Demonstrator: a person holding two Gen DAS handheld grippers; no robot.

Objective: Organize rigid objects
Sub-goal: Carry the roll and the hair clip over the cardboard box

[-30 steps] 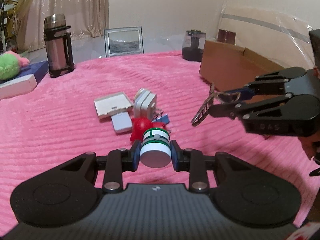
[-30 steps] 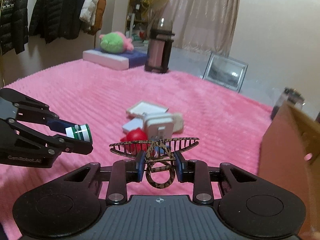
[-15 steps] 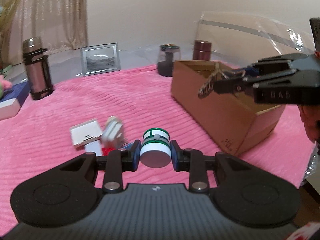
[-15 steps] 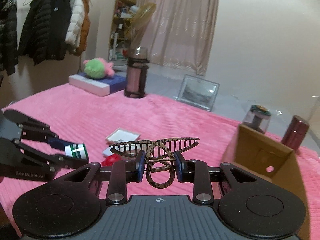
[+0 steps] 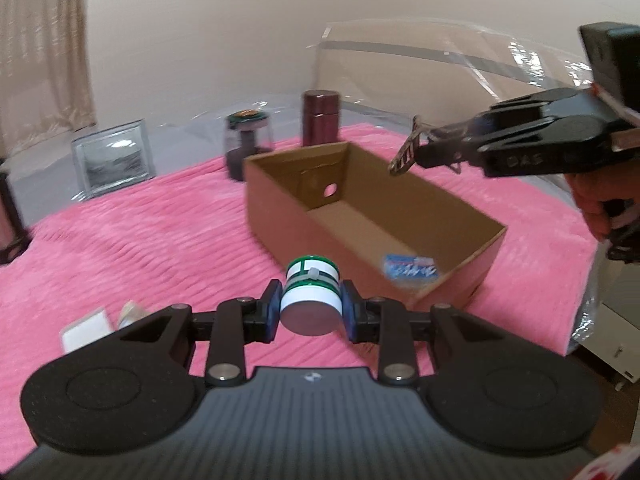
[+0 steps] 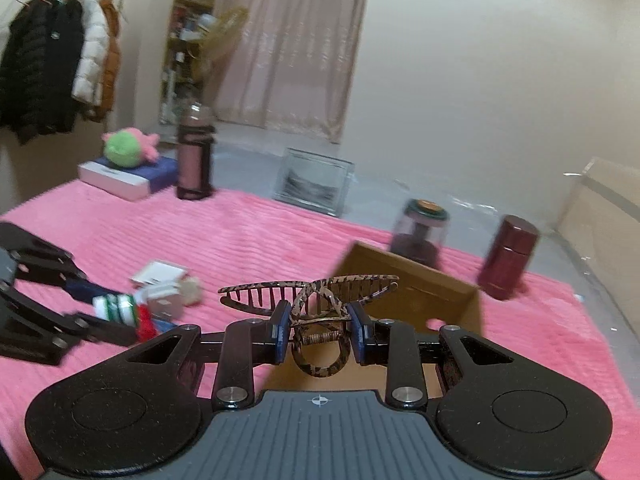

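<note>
Maroon canister [image 5: 320, 118], jar [image 5: 249, 146] just behind box [image 5: 280, 208]

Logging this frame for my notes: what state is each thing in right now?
Left claw: shut on green-and-white spool.
Right claw: shut on hair clip.
Cardboard box: open-topped, holds a blue packet.
Maroon canister: upright.
</note>
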